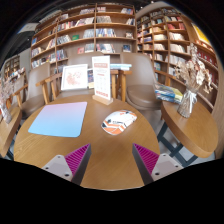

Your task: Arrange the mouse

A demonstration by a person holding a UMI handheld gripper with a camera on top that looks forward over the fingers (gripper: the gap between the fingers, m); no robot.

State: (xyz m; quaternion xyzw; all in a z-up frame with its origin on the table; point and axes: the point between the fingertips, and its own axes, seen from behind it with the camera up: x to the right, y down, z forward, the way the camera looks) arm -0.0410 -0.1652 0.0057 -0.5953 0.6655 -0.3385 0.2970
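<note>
the gripper (110, 160) is apart and empty, no mouse visible; ahead and leftward the blue mat (58, 119) lies bare, so arranging seems unstarted.

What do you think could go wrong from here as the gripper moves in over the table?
The gripper is open and empty above the round table. The mouse lies on a card just ahead; a shallow approach may push both away. The upright sign beyond could tip if overshot.

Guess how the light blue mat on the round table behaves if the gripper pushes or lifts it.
The light blue mat lies flat and thin on the wooden table, so it would probably slide when pushed and flop if lifted by one edge. Likely light. The open gripper isn't touching it.
</note>
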